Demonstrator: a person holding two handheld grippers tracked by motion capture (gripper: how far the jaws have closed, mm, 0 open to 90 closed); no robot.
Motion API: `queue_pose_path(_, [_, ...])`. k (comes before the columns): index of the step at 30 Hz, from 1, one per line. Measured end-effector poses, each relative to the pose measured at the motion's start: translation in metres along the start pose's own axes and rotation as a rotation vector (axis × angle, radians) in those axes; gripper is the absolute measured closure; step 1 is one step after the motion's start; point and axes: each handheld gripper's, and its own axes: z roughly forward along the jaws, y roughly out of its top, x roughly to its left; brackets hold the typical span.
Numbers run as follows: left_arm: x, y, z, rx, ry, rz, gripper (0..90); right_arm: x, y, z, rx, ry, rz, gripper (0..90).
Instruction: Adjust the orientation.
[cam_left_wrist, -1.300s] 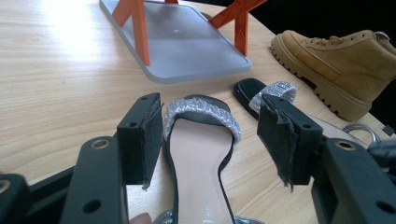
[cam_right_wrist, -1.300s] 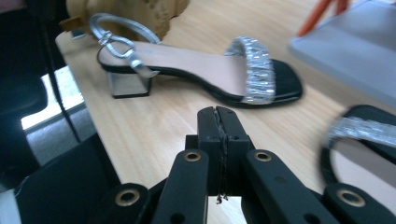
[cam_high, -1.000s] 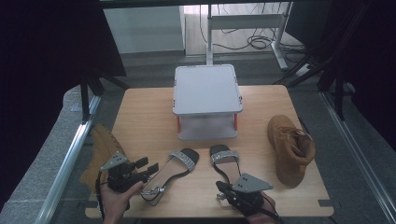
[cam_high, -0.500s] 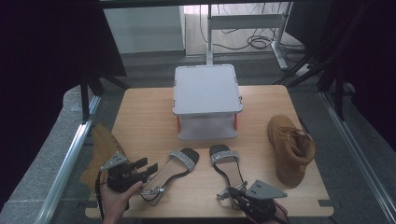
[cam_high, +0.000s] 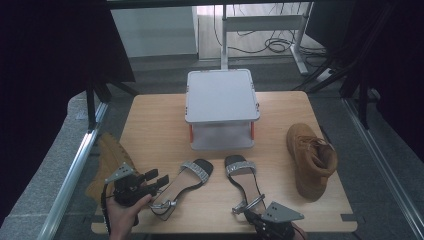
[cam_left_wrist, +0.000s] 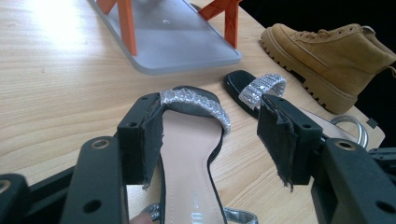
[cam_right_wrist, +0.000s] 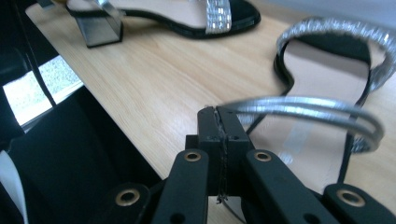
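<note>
- Now the right sandal (cam_high: 243, 179) lies near the front edge of the desk (cam_high: 160, 125), and its silver ankle strap (cam_right_wrist: 308, 109) loops up at the heel end.
- The right tool (cam_right_wrist: 219, 122) has its jaws squeezed tight together on that strap, right where the loop begins.
- A second ago the right tool sat a bit higher and further in. It has since dropped low at the desk's front edge, with the strap pinched. That likely means the grab is done, and lifting the sandal comes next.
- The left sandal (cam_high: 186, 181) lies just beside the right one, toe pointing at the rack.
- The left tool (cam_left_wrist: 210, 135) has not moved. Its jaws stand wide open, one on each side of the left sandal, and the pads press on nothing.
- Behind both sandals stands a small grey rack (cam_high: 221, 95) with orange legs.
- A tan boot (cam_high: 311, 161) stands near the desk's right edge, well apart from the sandals.
- Another tan boot (cam_high: 107, 162) sits off the desk's left edge.
</note>
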Motion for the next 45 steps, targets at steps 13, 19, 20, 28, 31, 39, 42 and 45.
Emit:
queue_pose_path(13, [-0.001, -0.002, 0.005, 0.024, -0.009, 0.004, 40.3, 0.000, -0.005, 0.010, 0.023, 0.006, 0.009, 89.7])
queue_pose_path(19, [0.001, -0.002, 0.004, 0.022, -0.006, -0.001, 40.2, -0.004, -0.006, 0.006, 0.026, -0.010, 0.013, 89.7])
queue_pose_path(20, [0.001, -0.002, 0.004, 0.023, -0.006, 0.000, 40.2, -0.005, -0.007, 0.005, 0.024, -0.017, 0.014, 89.7])
queue_pose_path(28, [0.001, -0.002, 0.004, 0.026, -0.006, 0.002, 40.2, -0.016, -0.013, -0.005, 0.018, -0.043, 0.038, 89.7])
queue_pose_path(31, [0.001, -0.002, 0.005, 0.027, -0.005, 0.001, 40.2, -0.024, -0.017, -0.010, 0.014, -0.063, 0.060, 89.7])
queue_pose_path(39, [0.001, -0.002, 0.006, 0.034, -0.007, 0.003, 40.0, -0.042, -0.024, -0.021, -0.013, -0.094, 0.104, 89.7])
queue_pose_path(42, [0.002, -0.002, 0.004, 0.030, -0.003, 0.000, 40.0, -0.042, -0.026, -0.023, -0.016, -0.092, 0.095, 89.8])
queue_pose_path(45, [0.002, -0.002, 0.004, 0.030, -0.002, 0.001, 40.0, -0.040, -0.027, -0.026, -0.021, -0.081, 0.092, 89.8])
